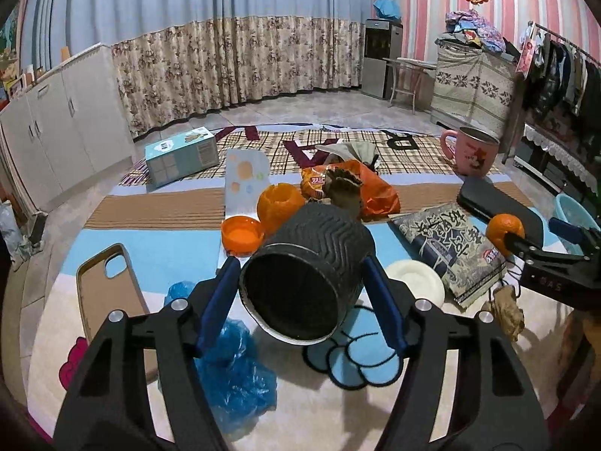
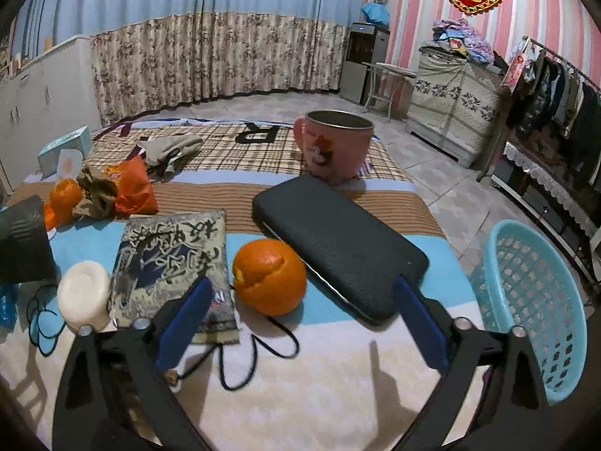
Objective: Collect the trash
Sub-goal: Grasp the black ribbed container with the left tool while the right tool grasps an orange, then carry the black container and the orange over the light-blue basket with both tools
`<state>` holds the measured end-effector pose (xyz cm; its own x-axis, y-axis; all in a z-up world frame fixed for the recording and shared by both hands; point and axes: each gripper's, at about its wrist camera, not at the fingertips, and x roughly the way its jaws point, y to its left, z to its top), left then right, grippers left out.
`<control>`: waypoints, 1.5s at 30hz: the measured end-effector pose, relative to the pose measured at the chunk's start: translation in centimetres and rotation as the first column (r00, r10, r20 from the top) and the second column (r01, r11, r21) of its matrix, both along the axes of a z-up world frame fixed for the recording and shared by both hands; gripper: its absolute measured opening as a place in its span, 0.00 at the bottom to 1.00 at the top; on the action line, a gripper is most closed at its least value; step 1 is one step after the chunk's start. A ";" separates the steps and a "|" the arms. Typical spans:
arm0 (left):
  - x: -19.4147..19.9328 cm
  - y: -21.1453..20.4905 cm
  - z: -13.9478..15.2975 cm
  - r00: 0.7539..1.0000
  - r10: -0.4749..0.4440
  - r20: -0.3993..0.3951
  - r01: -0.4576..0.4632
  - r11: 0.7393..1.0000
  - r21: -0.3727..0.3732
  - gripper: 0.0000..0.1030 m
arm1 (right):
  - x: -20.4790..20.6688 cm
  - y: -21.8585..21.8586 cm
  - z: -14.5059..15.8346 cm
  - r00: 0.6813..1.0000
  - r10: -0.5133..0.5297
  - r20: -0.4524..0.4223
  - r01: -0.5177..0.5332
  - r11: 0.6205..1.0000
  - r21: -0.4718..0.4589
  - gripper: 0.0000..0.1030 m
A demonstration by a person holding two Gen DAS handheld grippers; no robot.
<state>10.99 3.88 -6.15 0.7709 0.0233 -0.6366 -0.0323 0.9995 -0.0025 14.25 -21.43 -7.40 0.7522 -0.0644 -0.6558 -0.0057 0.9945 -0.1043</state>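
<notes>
A black ribbed paper cup [image 1: 311, 274] is tipped with its mouth toward the camera, and my left gripper [image 1: 298, 270] is shut on it, blue pads [image 1: 218, 300] pressing on both sides. In the right wrist view a torn orange peel ball [image 2: 270, 278] sits on the blanket between the open fingers of my right gripper [image 2: 302, 283], nearer the left finger and untouched. More trash lies behind the cup: two orange peel halves [image 1: 280, 206], an orange snack bag [image 1: 375, 195], crumpled brown paper [image 1: 343, 188] and a blue plastic bag [image 1: 233, 368].
A light blue mesh basket [image 2: 533, 308] stands at the right edge. A black case [image 2: 338, 248], a printed book [image 2: 172, 255], a white lid [image 2: 84, 297], a pink mug [image 2: 334, 146], a phone case [image 1: 109, 289] and a tissue box [image 1: 182, 158] lie on the blanket.
</notes>
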 end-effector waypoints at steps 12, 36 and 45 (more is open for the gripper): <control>0.5 0.3 0.8 1.000 0.009 0.012 -0.009 1.000 -0.004 0.62 | 1.1 0.5 -1.2 0.996 0.057 -0.070 -0.052 0.996 0.067 0.44; -2.0 -1.9 4.1 0.993 -0.018 0.113 0.014 0.999 0.038 0.62 | -3.5 -3.5 4.5 0.994 0.040 0.102 -0.046 0.997 0.058 0.33; -0.6 -8.1 7.7 0.979 -0.109 0.175 0.104 0.994 0.037 0.62 | -5.3 -8.8 7.1 0.986 -0.048 0.160 0.039 0.997 0.064 0.33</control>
<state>10.38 -4.20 1.52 0.8700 -0.0488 -0.4907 0.0724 0.9969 0.0293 8.99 -30.21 -0.30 0.8458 -0.0636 -0.5297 0.0498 0.9979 -0.0404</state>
